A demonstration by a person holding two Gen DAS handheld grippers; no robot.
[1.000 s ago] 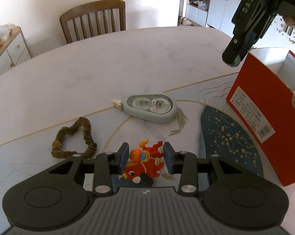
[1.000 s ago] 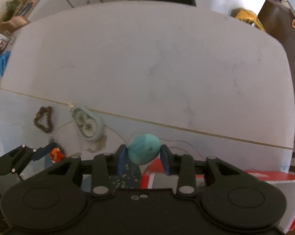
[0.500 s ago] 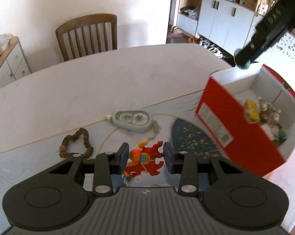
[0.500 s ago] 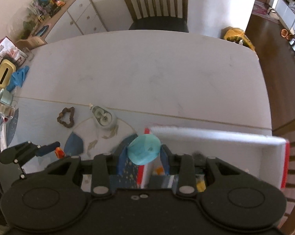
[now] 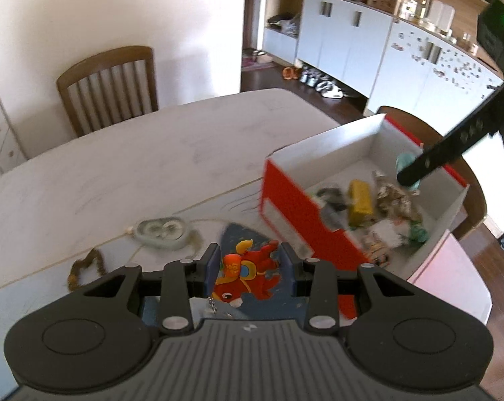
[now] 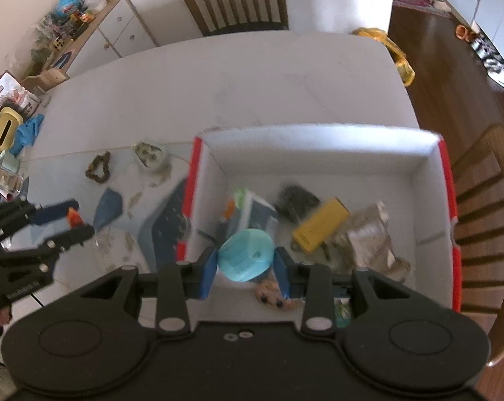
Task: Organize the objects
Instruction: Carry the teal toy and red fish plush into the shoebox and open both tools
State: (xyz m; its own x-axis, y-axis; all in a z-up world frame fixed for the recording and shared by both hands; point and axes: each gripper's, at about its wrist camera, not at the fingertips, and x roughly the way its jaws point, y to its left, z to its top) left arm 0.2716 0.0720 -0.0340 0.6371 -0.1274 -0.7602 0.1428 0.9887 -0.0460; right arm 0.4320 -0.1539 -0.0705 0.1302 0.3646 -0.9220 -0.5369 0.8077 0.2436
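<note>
Red cartoon toy (image 5: 248, 275) sits pinched between the blue pads of your left gripper (image 5: 250, 269), lifted above the table (image 5: 151, 153), with a small chain dangling from its lower end. Your right gripper (image 6: 245, 264) is clamped on a teal egg-shaped object (image 6: 246, 259) and holds it over the open red-and-white box (image 6: 318, 143), near the box's front left corner. From the left wrist view, that gripper's dark finger reaches down into the box from the right, with the teal shape just visible behind it. Inside the box you have a yellow block (image 6: 320, 229), a crinkled silvery packet (image 6: 369, 234), a dark fuzzy item (image 6: 295, 198), a white-and-blue carton (image 6: 255, 212) and a small tan plush face (image 6: 273, 295) right below your right fingers; motion blur keeps the smaller pieces from being identified. On the table to the left of the box lie a pale green oval tape dispenser (image 5: 161, 232) and, further left, a brown scrunchie (image 5: 84, 267), the two apart from each other. A dark blue speckled mat (image 6: 166, 224) runs up against the box's left wall. A wooden chair (image 5: 109, 87) stands at the far side of the table, and white cabinets (image 5: 345, 46) line the room behind the box.
</note>
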